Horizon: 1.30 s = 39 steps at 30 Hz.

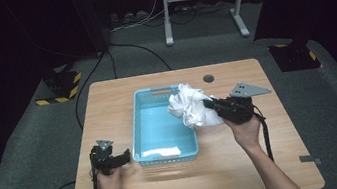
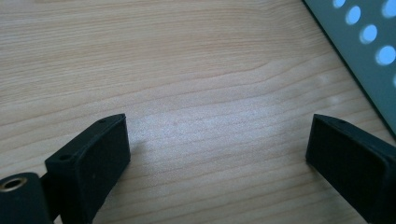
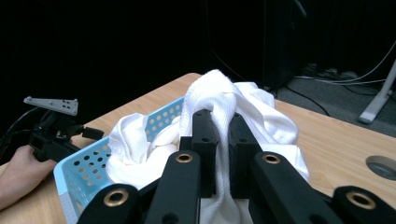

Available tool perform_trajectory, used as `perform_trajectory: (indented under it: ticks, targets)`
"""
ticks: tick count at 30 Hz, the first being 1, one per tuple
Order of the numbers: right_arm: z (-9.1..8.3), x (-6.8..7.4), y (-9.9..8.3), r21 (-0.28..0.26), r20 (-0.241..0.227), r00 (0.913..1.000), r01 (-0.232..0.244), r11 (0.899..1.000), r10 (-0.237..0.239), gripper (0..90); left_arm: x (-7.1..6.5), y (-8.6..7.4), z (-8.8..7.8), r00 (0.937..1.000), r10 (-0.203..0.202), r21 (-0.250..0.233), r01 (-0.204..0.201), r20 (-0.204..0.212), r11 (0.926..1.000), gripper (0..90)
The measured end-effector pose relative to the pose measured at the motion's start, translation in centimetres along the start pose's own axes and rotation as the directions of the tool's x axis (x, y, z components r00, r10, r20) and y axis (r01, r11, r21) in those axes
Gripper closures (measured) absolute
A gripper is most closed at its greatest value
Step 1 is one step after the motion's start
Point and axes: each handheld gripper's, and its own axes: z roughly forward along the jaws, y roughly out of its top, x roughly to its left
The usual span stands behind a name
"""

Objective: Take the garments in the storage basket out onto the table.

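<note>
High view: the right gripper (image 1: 208, 103) is clamped on a crumpled white cloth (image 1: 189, 105) at the light blue perforated plastic basket's (image 1: 165, 153) far right rim; the left gripper (image 1: 126, 155), jaws apart and empty, rests near-left.

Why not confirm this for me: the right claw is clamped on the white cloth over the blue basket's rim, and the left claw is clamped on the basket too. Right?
Not quite. The left claw holds nothing: the left gripper view shows its jaws apart over bare table, beside the blue basket. The right claw is indeed clamped on the white cloth.
</note>
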Motion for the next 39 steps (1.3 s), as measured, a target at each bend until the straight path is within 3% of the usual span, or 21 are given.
perform_trajectory:
  ticks: [19, 39]
  targets:
    - [-2.9, -2.0, 0.0, -0.028, 0.075, 0.9970, -0.019, 0.999, 0.021, 84.6, 0.0, 0.0, 0.0, 1.0000, 0.000, 0.000, 0.000, 0.000, 1.0000, 6.4]
    - [-5.2, -3.8, -1.3, -0.047, 0.143, 0.9881, -0.050, 0.998, 0.056, 84.5, 0.0, 0.0, 0.0, 1.0000, 0.000, 0.001, 0.000, 0.000, 1.0000, 6.4]
